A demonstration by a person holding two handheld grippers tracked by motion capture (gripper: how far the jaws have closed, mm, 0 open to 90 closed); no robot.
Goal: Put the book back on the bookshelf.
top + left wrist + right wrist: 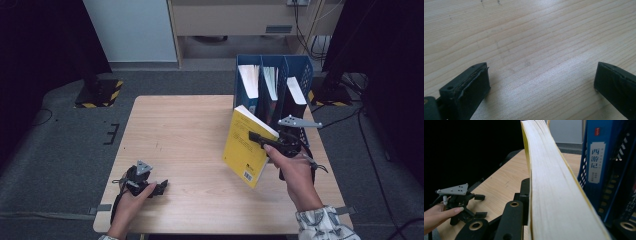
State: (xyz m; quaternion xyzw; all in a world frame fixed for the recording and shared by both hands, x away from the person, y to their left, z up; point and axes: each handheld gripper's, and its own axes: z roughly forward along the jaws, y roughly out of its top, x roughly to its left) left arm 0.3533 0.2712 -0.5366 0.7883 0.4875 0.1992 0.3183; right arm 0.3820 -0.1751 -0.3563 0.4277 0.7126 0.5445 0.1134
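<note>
Right gripper (257, 137) clenches yellow book (247, 147) beside blue rack (300, 70) holding seemingly three books.

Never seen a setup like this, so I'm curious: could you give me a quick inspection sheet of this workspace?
Surface: pale wooden table, bare apart from the items below.
Job's things: thick yellow-covered book, held tilted; blue plastic three-slot file rack with a book in each slot.
Clutter: nothing seen.
Grippers: right gripper clamped on the yellow book; left gripper open, resting on the table.
Cables: black cables on the floor.
Surroundings: grey carpet, dark stands.
</note>
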